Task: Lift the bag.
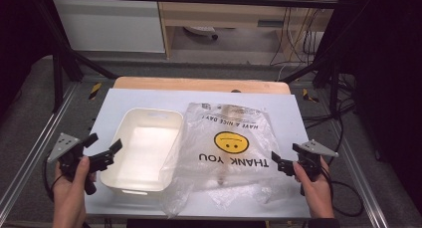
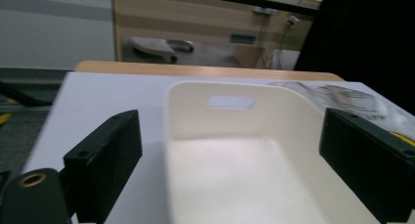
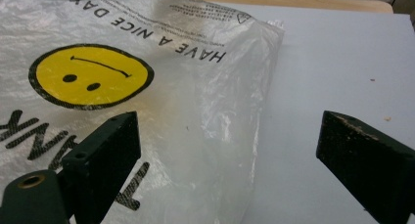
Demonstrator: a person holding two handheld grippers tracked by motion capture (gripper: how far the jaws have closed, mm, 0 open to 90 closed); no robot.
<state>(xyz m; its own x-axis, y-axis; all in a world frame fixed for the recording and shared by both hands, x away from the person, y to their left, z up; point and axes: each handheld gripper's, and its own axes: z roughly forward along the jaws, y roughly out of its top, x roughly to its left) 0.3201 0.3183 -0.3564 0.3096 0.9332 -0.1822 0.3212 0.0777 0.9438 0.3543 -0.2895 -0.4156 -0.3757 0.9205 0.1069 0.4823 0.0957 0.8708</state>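
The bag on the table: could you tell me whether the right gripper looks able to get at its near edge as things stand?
Probably yes. The right gripper is open beside the bag, whose edge lies just ahead of its jaws, with bare table between them.

A white board [image 1: 298, 118] covers the table, and a strip of wooden tabletop [image 1: 199, 83] shows at its 12 o'clock edge. Beyond it stands a wooden cabinet [image 1: 224, 14]. Black cables [image 1: 343, 113] trail over the grey floor at 3 o'clock.
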